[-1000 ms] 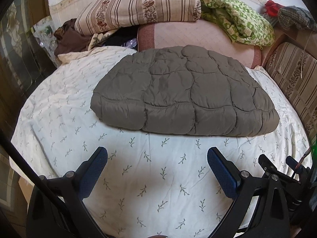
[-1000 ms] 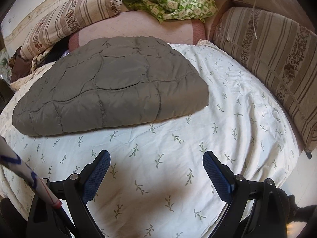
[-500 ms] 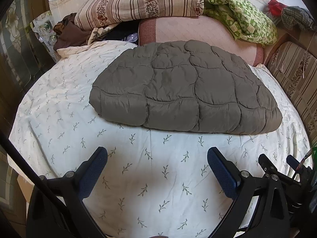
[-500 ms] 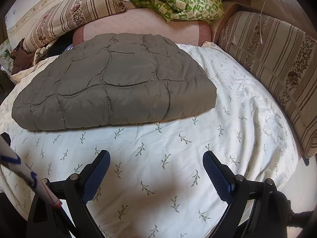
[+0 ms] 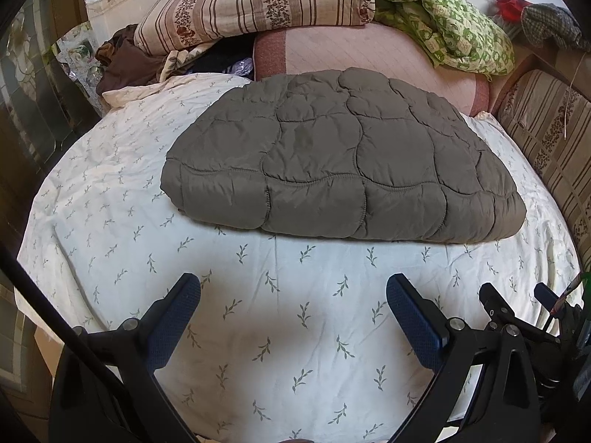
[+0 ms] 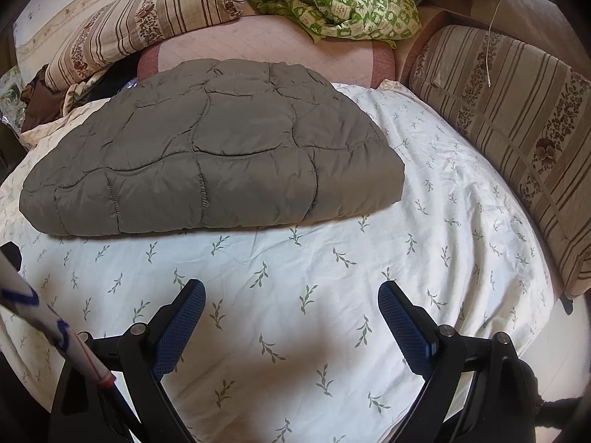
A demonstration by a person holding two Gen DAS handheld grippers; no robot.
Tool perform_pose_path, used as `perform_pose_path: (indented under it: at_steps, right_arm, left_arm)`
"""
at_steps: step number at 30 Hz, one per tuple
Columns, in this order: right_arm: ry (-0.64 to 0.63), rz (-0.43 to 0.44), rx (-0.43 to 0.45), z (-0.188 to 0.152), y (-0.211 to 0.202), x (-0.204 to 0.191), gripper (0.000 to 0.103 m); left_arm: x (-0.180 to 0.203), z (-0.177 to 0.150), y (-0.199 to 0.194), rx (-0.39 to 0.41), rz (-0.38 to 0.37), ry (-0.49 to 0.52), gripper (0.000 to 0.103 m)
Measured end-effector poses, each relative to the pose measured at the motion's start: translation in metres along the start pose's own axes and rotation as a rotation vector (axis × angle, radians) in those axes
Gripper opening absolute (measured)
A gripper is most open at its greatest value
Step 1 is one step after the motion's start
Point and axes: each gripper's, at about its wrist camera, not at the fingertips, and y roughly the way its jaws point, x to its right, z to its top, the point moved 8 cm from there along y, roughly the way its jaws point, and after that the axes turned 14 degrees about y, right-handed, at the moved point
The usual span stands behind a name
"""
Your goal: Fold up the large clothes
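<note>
Quilted grey jacket (image 5: pixel 340 170) lies folded flat mid-bed (image 5: pixel 295 332). Left hand-held gripper (image 5: pixel 293 288) and right hand-held gripper (image 6: pixel 291 293) both hover wide and empty, short of it. Looks between folds; next, probably grab an edge.

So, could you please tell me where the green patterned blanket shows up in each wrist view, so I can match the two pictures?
Left wrist view: the green patterned blanket lies top right, heaped on the pink cushion.
Right wrist view: the green patterned blanket lies top centre, on the same pink cushion.
Shared landmark: the folded grey quilted garment, just in front of that cushion.
</note>
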Motion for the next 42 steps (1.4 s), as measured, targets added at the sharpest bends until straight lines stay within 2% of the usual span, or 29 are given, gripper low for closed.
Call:
perform_pose_path:
  at_steps: [10,13,42]
  right_arm:
    - [-0.001,-0.017,-0.006,-0.003,0.003,0.005,0.097]
    - [-0.003,-0.025,-0.008,-0.005,0.005,0.007,0.097]
    - [0.002,-0.012,0.01,-0.006,-0.003,0.003,0.097]
  left_arm:
    - [0.004,0.001,-0.001,0.012,0.007,0.002,0.1]
    - [0.007,0.001,0.002,-0.006,-0.005,0.007,0.1]
    - [0.018,-0.006,-0.002,-0.019,-0.025,0.027,0.1]
